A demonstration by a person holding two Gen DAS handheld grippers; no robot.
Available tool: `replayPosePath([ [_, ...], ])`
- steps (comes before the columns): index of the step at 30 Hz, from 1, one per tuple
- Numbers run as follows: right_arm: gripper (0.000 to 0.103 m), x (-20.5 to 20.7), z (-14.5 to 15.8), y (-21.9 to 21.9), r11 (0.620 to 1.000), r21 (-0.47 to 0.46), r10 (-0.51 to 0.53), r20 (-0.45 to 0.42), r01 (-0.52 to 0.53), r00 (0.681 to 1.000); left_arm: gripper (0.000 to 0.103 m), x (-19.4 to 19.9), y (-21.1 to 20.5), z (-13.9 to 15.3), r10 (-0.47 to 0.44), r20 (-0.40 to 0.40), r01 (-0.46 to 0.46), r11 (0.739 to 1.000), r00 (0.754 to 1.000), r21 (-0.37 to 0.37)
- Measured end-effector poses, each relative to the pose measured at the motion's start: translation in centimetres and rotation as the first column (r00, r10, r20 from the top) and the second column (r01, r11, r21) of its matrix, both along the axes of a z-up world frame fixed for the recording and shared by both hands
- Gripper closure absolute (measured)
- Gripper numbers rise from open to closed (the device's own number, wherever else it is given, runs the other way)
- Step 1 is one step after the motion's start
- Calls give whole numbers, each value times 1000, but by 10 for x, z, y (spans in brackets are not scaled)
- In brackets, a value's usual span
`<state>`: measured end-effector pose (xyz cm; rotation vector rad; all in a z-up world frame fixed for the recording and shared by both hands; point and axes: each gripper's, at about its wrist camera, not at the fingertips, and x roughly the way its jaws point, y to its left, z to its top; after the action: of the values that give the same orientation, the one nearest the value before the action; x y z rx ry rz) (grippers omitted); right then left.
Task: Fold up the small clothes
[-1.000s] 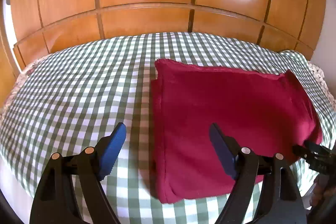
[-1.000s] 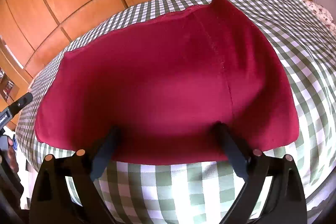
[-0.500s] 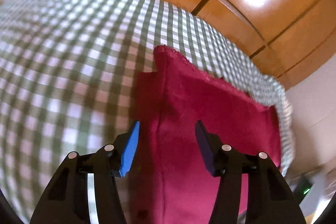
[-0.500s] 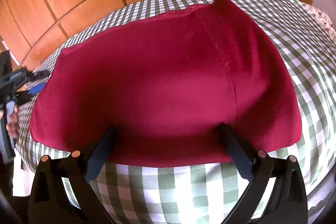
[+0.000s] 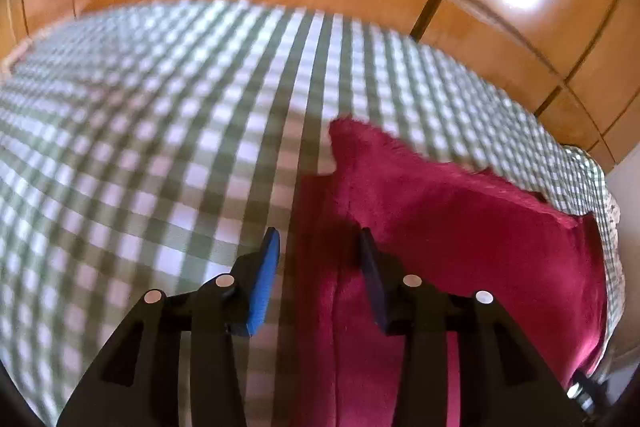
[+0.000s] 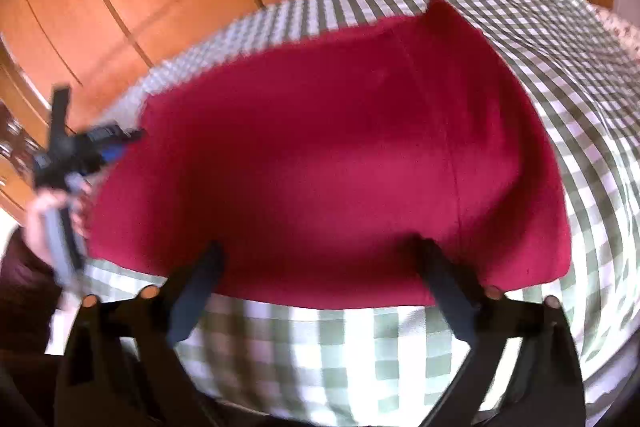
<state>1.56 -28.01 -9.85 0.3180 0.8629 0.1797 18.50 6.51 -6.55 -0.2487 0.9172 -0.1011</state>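
Left gripper (image 5: 318,241), partly open, straddles garment (image 5: 460,227) edge.

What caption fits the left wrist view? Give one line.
Open left gripper straddles the left edge of the folded red garment on a green checked cloth.

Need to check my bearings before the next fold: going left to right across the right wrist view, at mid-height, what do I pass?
Left hand-held gripper at the cloth's left edge → red cloth → green checked bedcover.
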Motion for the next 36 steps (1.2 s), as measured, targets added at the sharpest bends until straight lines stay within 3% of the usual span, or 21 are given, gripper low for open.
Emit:
replayPosePath([
  [3, 13, 9, 17, -18, 999, 11, -47, 51, 47, 998, 64, -27, -5, 24, -6, 95, 4, 1000, 995, 23],
  [7, 26, 33, 16, -51, 987, 93, -137, 37, 133, 990, 64, -62, -24, 35, -86, 177, 78, 996, 980, 53],
  [9, 31, 49, 1, -71, 975, 134, -177, -21, 178, 984, 59, -70, -36, 27, -144, 157, 131, 987, 977, 91],
  [12, 54, 62, -25, -96, 959, 157, -230, -62, 237, 971, 57, -59, -38, -8, -132, 30, 128, 986, 991, 110],
  [13, 58, 63, -27, -102, 955, 172, -238, -51, 243, 970, 55, -56, -36, -14, -129, 27, 125, 987, 991, 103],
  [15, 58, 62, -26, -103, 952, 184, -241, -46, 245, 969, 55, -57, -42, -11, -133, 48, 124, 981, 990, 149],
  [19, 54, 51, -20, -95, 961, 147, -235, -20, 235, 972, 52, -57, -44, 2, -98, 37, 92, 986, 994, 140],
  [20, 51, 46, -15, -93, 960, 159, -232, -17, 231, 973, 44, -63, -43, 7, -92, 48, 85, 987, 995, 134],
  [22, 33, 37, -4, -92, 960, 175, -226, 13, 220, 974, 32, -73, -44, 17, -79, 86, 67, 989, 993, 134],
  [25, 20, 20, 7, -94, 963, 132, -244, 50, 235, 969, 31, -90, -54, 29, -96, 126, 77, 985, 987, 152],
  [29, 17, 12, -8, -109, 955, 131, -267, -6, 265, 964, 31, -99, -66, 33, -126, 126, 107, 983, 984, 149],
  [32, 16, 8, -28, -119, 944, 186, -264, -69, 272, 962, 28, -103, -79, 31, -159, 124, 139, 977, 979, 160],
  [36, 19, 5, -29, -116, 945, 189, -259, -63, 267, 964, 28, -107, -90, 24, -193, 111, 174, 971, 975, 163],
])
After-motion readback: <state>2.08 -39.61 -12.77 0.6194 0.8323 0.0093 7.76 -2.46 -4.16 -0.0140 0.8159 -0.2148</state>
